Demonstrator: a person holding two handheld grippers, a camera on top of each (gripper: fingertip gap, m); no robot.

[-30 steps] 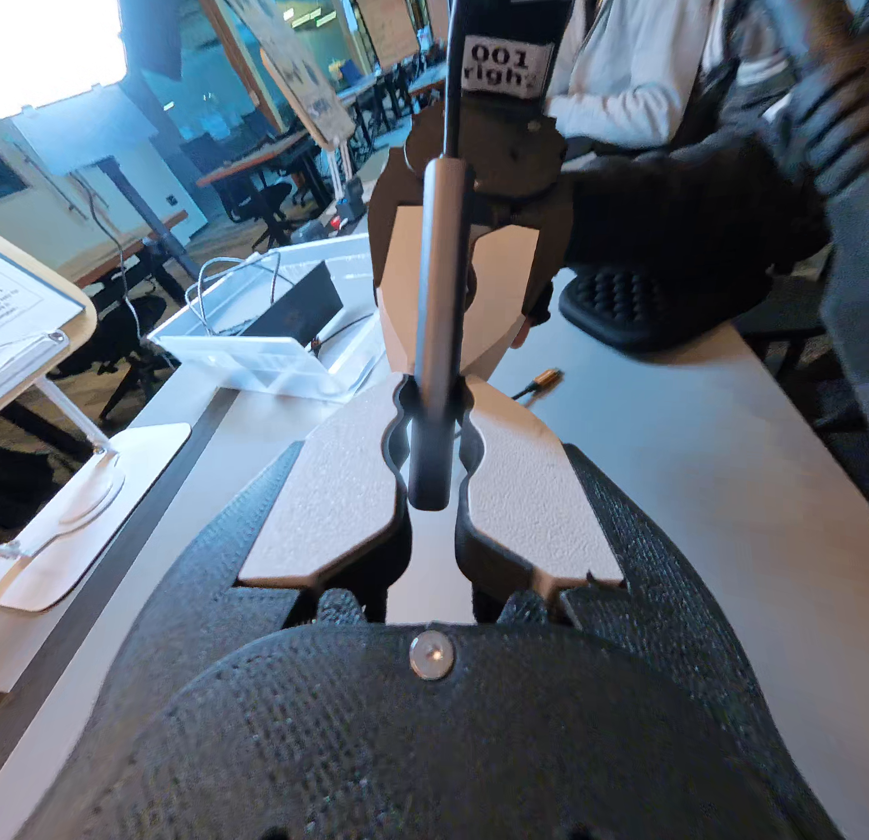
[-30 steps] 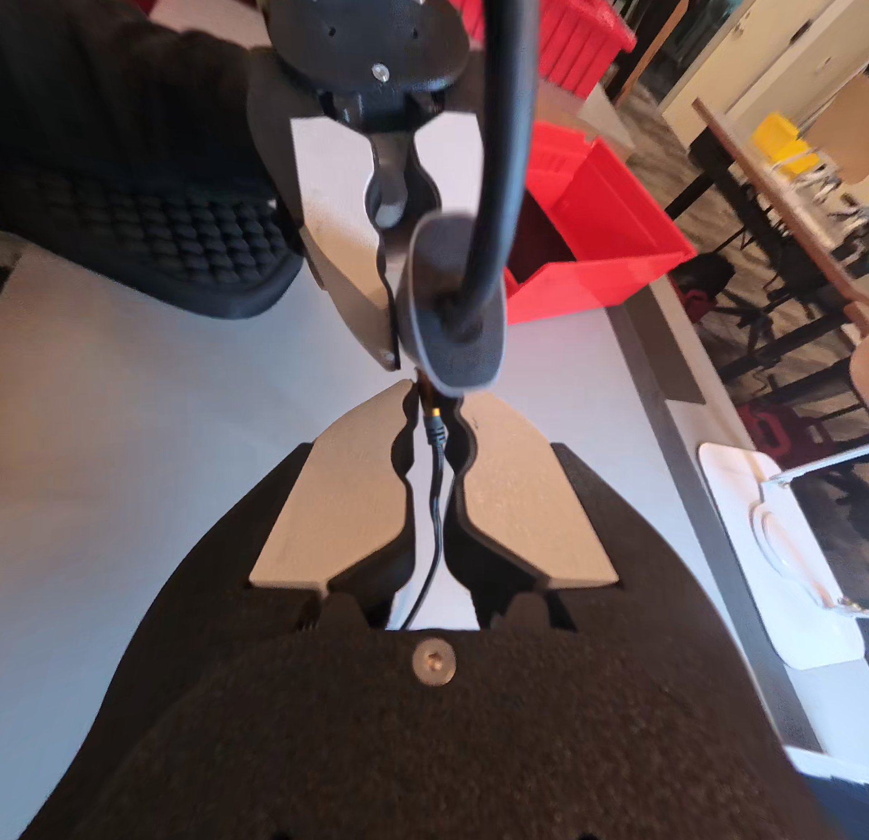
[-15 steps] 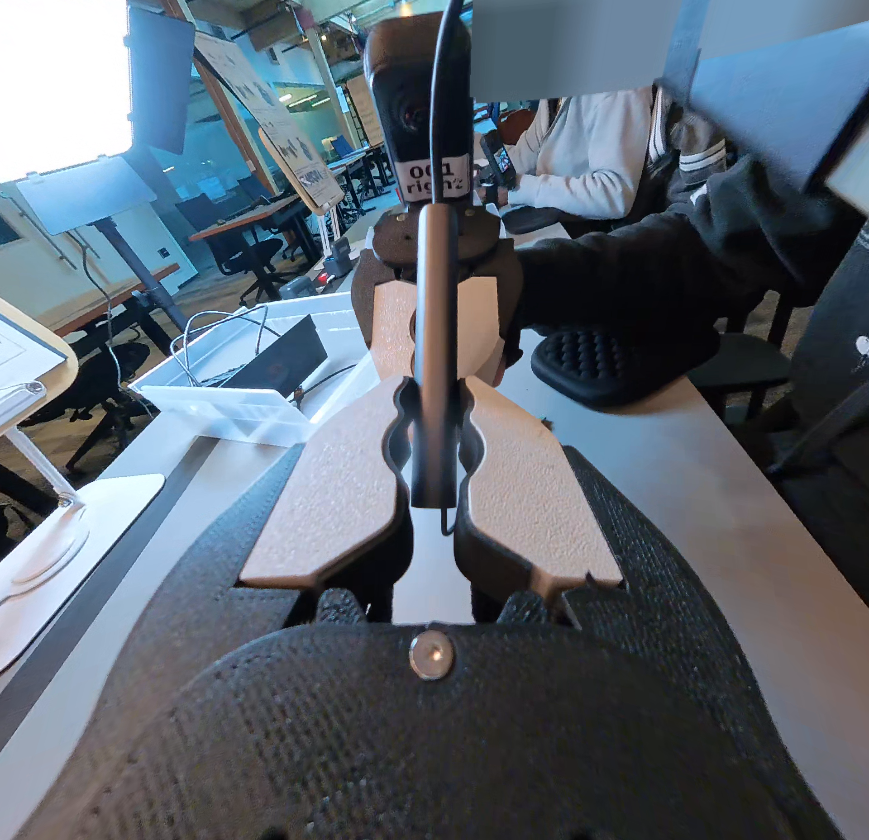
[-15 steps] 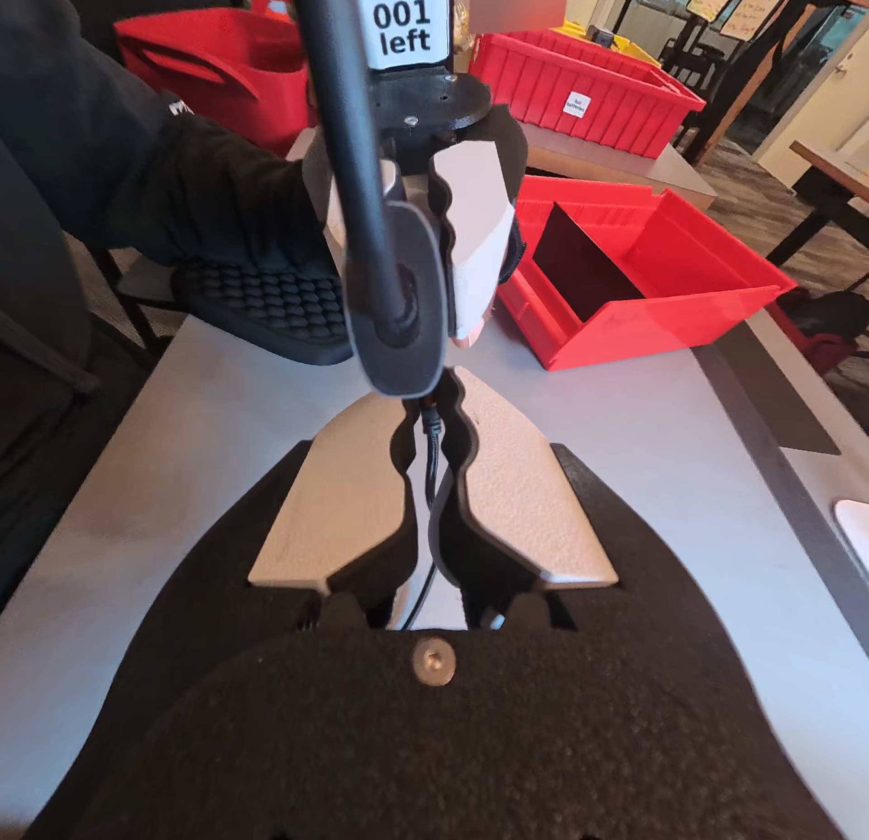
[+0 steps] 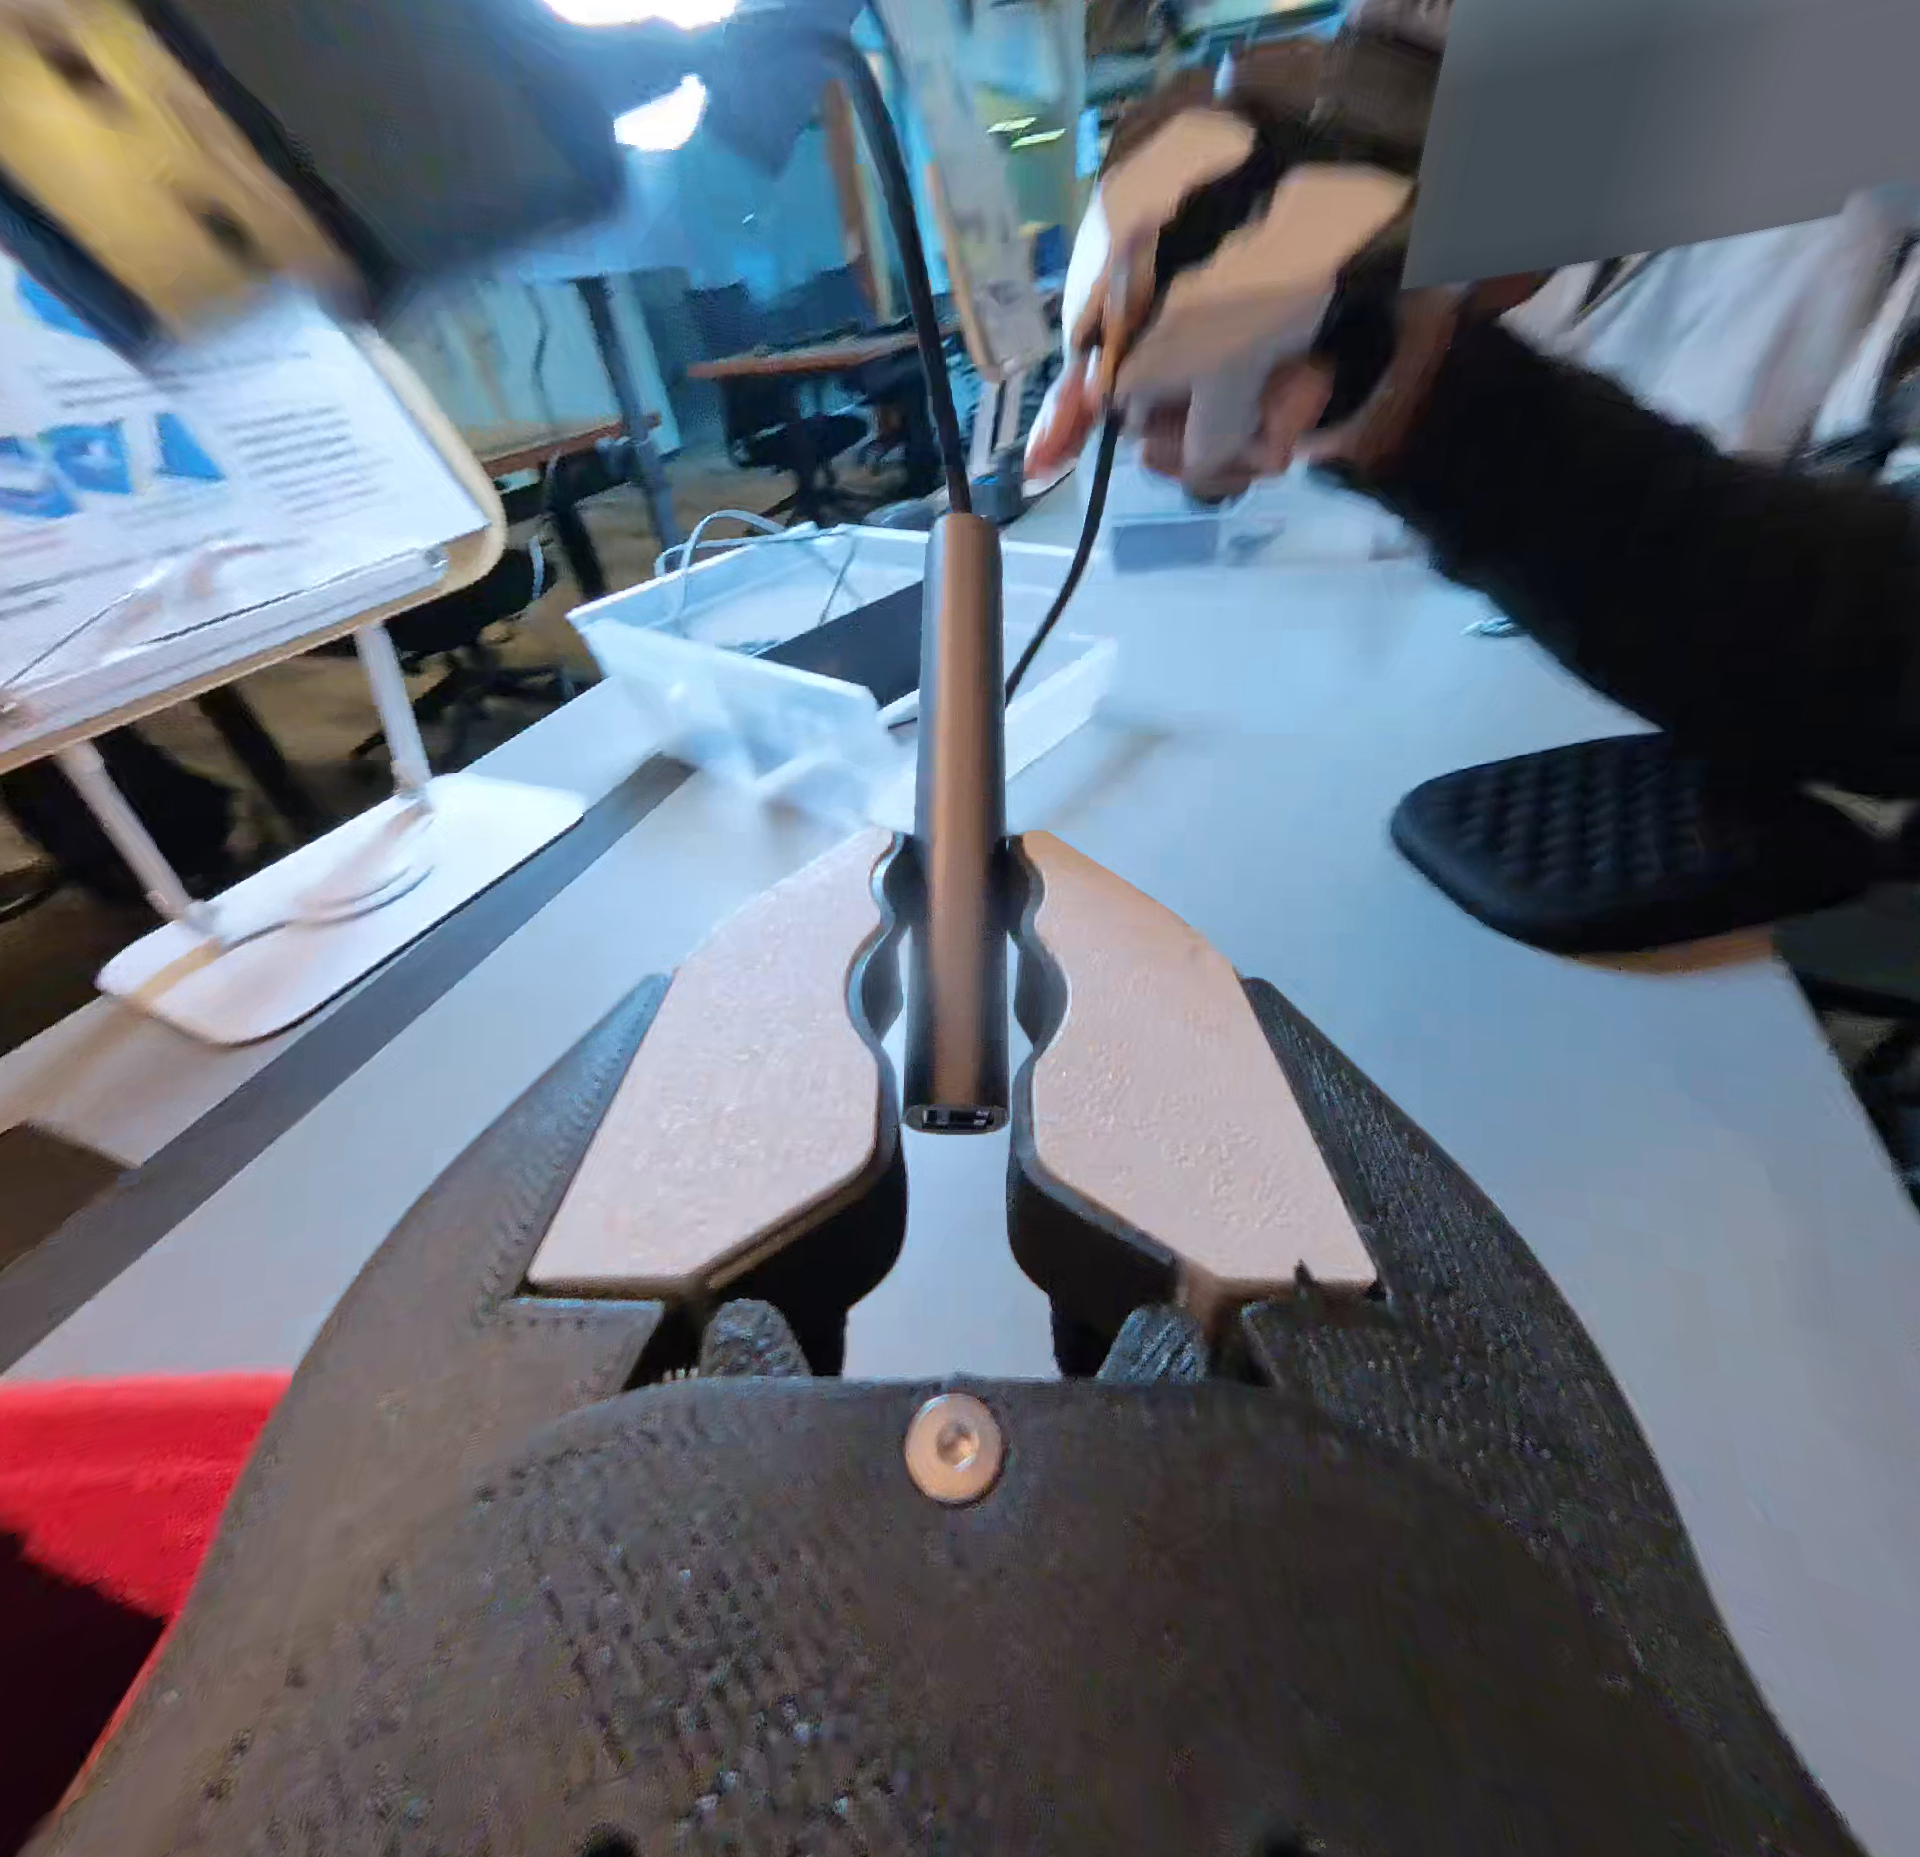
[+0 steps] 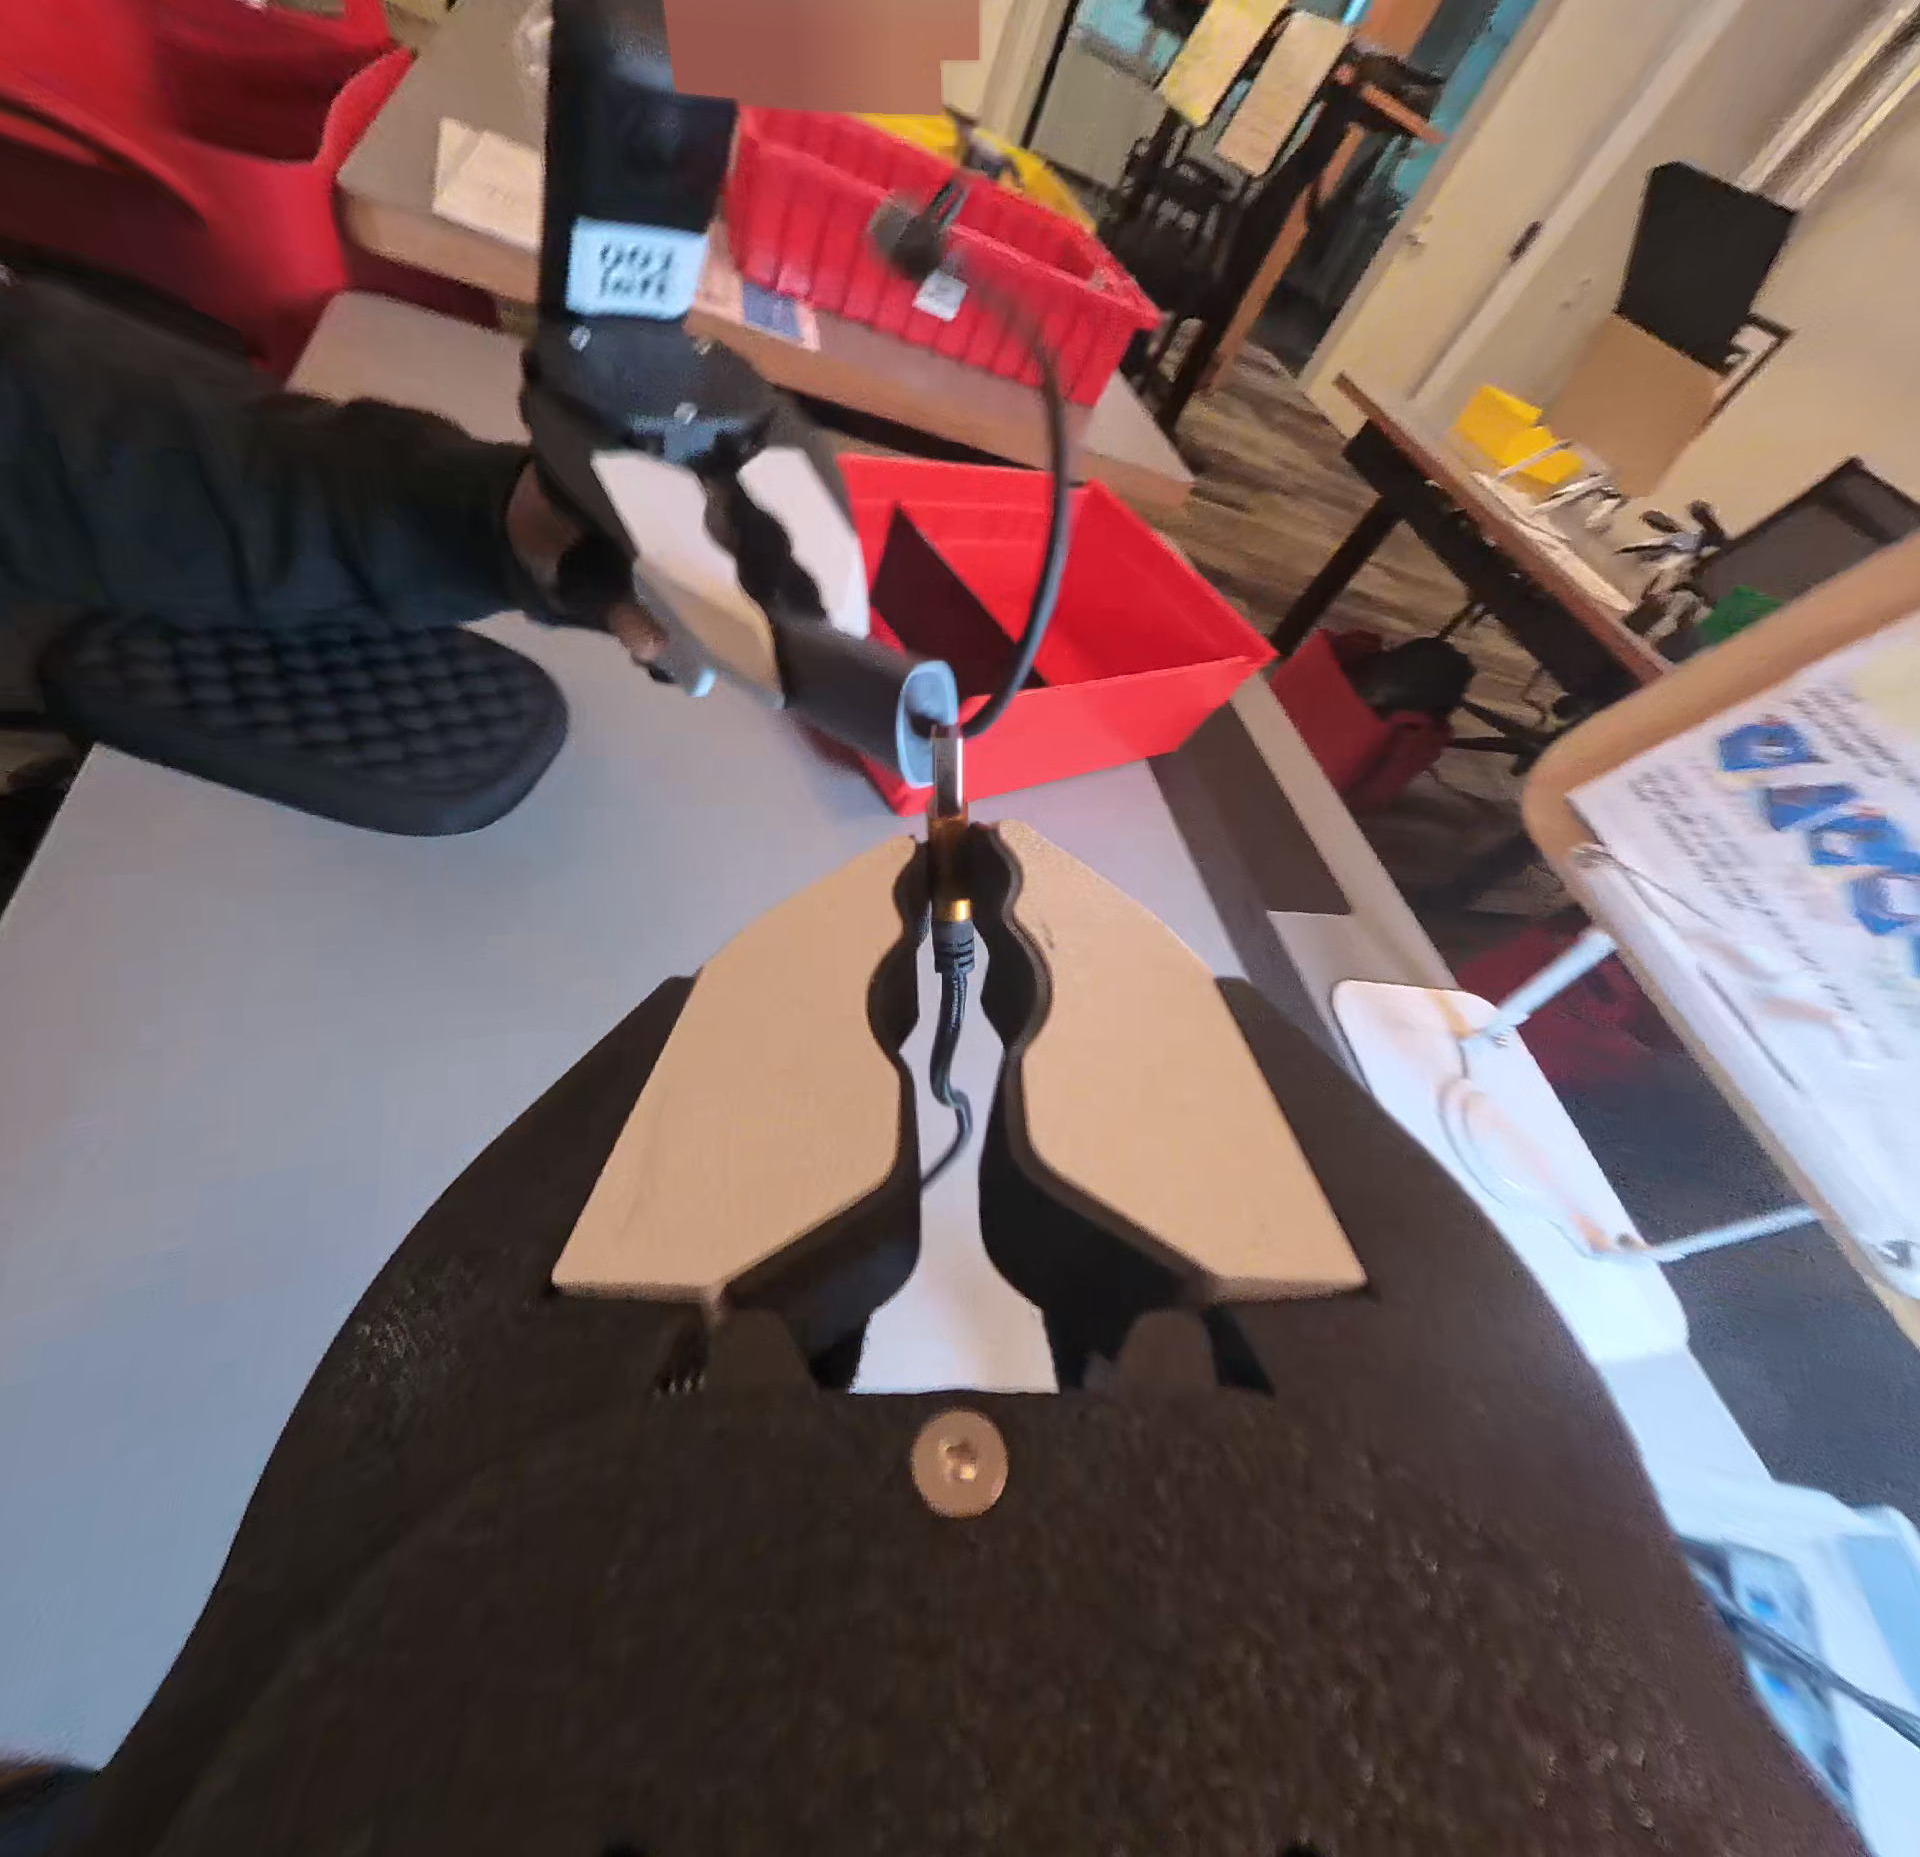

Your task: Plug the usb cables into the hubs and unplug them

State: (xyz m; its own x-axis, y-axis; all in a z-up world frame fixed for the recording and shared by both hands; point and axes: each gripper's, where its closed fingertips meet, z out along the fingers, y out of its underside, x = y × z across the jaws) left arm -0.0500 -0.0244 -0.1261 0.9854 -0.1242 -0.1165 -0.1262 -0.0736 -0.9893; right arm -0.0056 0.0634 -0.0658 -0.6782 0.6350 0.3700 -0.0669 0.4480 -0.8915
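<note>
My left gripper (image 5: 956, 851) is shut on a slim dark grey usb hub (image 5: 961, 727), held lengthwise between the fingers. The hub's near end port (image 5: 954, 1118) is empty, and its own black lead (image 5: 914, 249) rises from the far end. My right gripper (image 6: 953, 841) is shut on the gold-collared plug of a black usb cable (image 6: 951, 872), whose bare metal tip (image 6: 948, 768) points forward. In the left wrist view the right gripper (image 5: 1174, 280) is blurred, high at the right and apart from the hub. In the right wrist view the left gripper (image 6: 748, 550) holds the hub (image 6: 852, 685) just beyond the plug tip.
On the grey table (image 6: 312, 976) there is a white tray (image 5: 727, 695) with cables at the back. A document stand (image 5: 208, 519) with a white base (image 5: 343, 924) is on the left, a black padded rest (image 5: 1590, 851) on the right, and a red bin (image 6: 1091, 685) is behind. The grippers' ends are close to 12 centimetres from one another.
The grippers were close together, plug against the hub. Now they have drawn apart: the right gripper has moved up and away with the cable, and the plug's tip is bare.
</note>
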